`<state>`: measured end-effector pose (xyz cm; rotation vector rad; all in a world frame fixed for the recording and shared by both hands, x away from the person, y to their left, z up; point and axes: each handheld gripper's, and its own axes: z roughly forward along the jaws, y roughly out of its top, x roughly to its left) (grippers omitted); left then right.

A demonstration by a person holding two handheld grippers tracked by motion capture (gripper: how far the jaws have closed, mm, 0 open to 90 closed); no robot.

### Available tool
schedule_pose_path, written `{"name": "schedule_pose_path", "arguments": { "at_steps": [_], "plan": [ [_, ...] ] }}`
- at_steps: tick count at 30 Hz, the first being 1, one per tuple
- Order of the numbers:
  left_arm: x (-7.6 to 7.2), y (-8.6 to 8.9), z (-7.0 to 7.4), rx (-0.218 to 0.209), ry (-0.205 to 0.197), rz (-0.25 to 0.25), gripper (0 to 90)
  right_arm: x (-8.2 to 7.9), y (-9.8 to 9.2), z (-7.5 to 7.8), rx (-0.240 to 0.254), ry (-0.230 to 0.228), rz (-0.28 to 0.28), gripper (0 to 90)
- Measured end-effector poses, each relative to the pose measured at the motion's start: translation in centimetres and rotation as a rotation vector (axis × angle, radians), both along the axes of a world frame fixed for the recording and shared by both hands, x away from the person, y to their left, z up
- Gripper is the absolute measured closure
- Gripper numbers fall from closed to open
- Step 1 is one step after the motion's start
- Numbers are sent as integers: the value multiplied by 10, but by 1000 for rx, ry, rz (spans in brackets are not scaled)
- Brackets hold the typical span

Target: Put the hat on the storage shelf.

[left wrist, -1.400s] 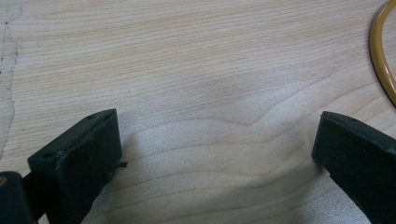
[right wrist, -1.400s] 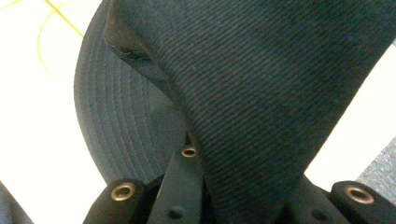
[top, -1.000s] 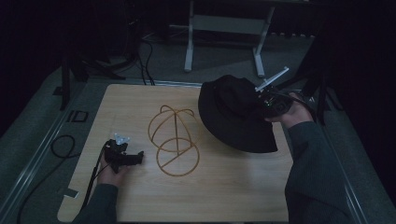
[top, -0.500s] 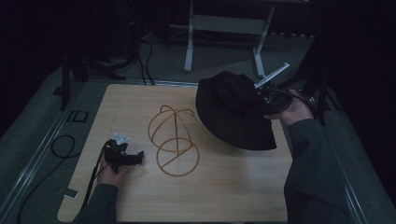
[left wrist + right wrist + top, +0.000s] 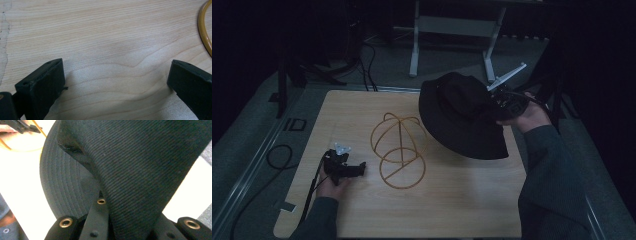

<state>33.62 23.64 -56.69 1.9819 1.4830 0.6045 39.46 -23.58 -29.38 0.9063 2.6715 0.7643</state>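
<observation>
The right gripper (image 5: pixel 493 100) clenches a black hat (image 5: pixel 462 117) at the desk's (image 5: pixel 452 200) far right; the left gripper (image 5: pixel 357 169) rests released near the wire stand (image 5: pixel 399 150).

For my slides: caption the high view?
Right gripper holds a black hat beside a wire hat stand; left gripper rests open.

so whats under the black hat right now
The hat hangs from the right claw, which is shut on its fabric. Under its low brim is bare table; the wire stand sits beside it, not under. The tabletop directly beneath the hat is covered.
</observation>
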Motion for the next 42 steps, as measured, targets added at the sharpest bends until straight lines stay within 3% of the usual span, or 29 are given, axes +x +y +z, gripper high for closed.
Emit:
{"name": "schedule_pose_path", "arguments": {
  "at_steps": [10, 42],
  "plan": [
    [0, 0, 0, 0, 0, 0, 16, -4, -4, 8, 45, -3, 24, 872],
    [0, 0, 0, -2, -2, 2, 15, -11, 2, 25, 48, -34, 77, 872]
  ]
}}
